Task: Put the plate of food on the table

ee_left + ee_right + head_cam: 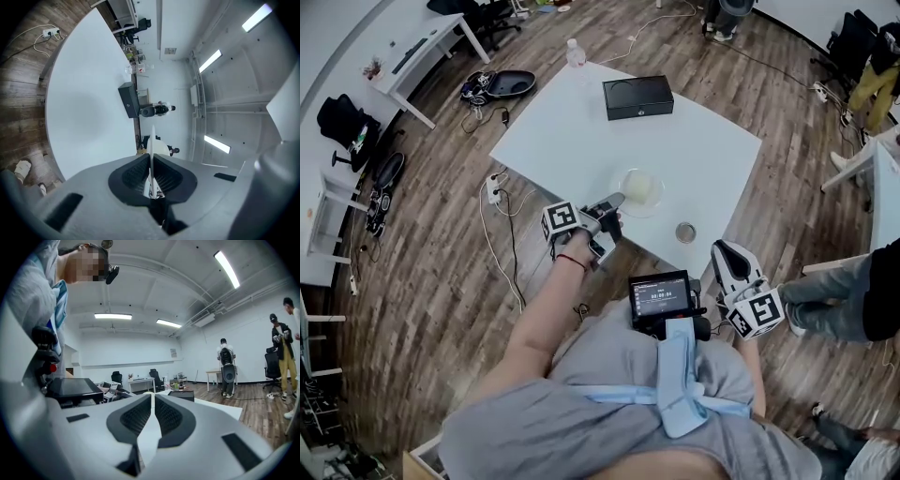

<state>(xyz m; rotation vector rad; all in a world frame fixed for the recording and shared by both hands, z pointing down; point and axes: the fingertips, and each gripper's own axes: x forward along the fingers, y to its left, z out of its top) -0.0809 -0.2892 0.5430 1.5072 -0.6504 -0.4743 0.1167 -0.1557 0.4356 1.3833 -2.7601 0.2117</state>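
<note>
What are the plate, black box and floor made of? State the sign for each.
Plate: clear glass or plastic, glossy; the white table shows through its rim.
Black box: matte, perhaps plastic or card; unclear.
Floor: wood planks or laminate; grain and seams show.

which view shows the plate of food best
The head view: the whole plate with pale food, over the white table, left gripper at its rim. The left gripper view shows only its rim edge-on between closed jaws. The right gripper view doesn't show it.
</note>
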